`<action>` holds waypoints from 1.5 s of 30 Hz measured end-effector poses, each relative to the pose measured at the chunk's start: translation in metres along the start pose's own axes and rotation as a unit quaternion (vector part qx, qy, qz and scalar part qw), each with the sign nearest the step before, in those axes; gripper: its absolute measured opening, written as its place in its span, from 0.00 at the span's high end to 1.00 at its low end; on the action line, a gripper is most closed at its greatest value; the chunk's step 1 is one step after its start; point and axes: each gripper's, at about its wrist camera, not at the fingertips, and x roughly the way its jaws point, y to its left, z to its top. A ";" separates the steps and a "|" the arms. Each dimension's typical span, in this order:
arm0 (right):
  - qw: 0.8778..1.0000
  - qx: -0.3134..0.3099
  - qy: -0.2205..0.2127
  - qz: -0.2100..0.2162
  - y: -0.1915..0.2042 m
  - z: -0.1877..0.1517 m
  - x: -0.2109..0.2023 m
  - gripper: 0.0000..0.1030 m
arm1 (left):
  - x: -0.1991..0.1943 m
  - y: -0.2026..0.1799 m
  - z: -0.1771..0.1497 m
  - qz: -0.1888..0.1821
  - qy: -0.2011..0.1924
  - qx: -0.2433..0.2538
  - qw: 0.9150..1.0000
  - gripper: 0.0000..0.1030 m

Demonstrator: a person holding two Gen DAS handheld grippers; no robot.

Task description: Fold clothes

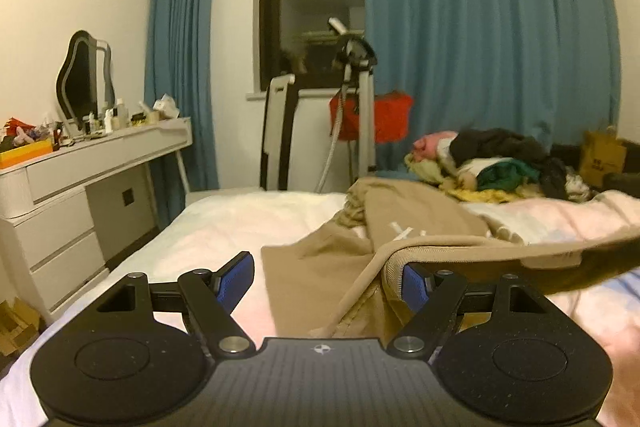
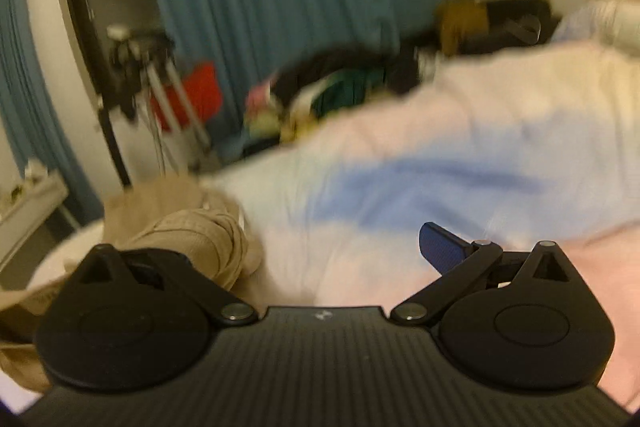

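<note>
A tan garment [image 1: 320, 267] lies spread on the bed; its ribbed waistband [image 1: 460, 247] is lifted and hangs over the right finger of my left gripper [image 1: 326, 281], whose jaws are wide open and grip nothing. In the blurred right wrist view the tan garment [image 2: 192, 231] is bunched over the left finger of my right gripper [image 2: 288, 255], hiding that finger's pad. The right blue pad [image 2: 440, 245] is bare, and the jaws stand wide open above the bedspread.
The bed has a white, pink and blue cover [image 1: 224, 227]. A pile of mixed clothes [image 1: 492, 163] lies at its far side. A white dresser [image 1: 80, 171] with a mirror stands left. Blue curtains [image 1: 480, 27], a window and a white rack [image 1: 360, 99] stand behind.
</note>
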 end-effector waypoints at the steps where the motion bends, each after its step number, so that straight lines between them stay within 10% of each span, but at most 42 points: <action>1: 1.000 -0.005 -0.020 0.002 0.003 0.007 -0.011 0.00 | -0.007 0.002 0.004 -0.002 -0.014 -0.006 1.000 0.24; 18: 0.965 -0.100 -0.208 0.128 0.109 0.279 -0.240 0.00 | -0.166 0.070 0.262 -0.017 -0.263 -0.122 0.957 0.20; 27: 0.957 -0.129 -0.221 0.136 0.113 0.372 -0.312 0.00 | -0.208 0.071 0.362 -0.079 -0.242 -0.118 0.960 0.17; 35: 0.977 -0.154 -0.120 0.087 0.120 0.351 -0.192 0.00 | -0.074 0.041 0.347 -0.081 -0.116 -0.116 0.983 0.16; 45: 0.986 -0.145 -0.077 0.015 0.143 0.277 0.077 0.00 | 0.202 -0.044 0.263 -0.040 -0.030 -0.119 0.992 0.16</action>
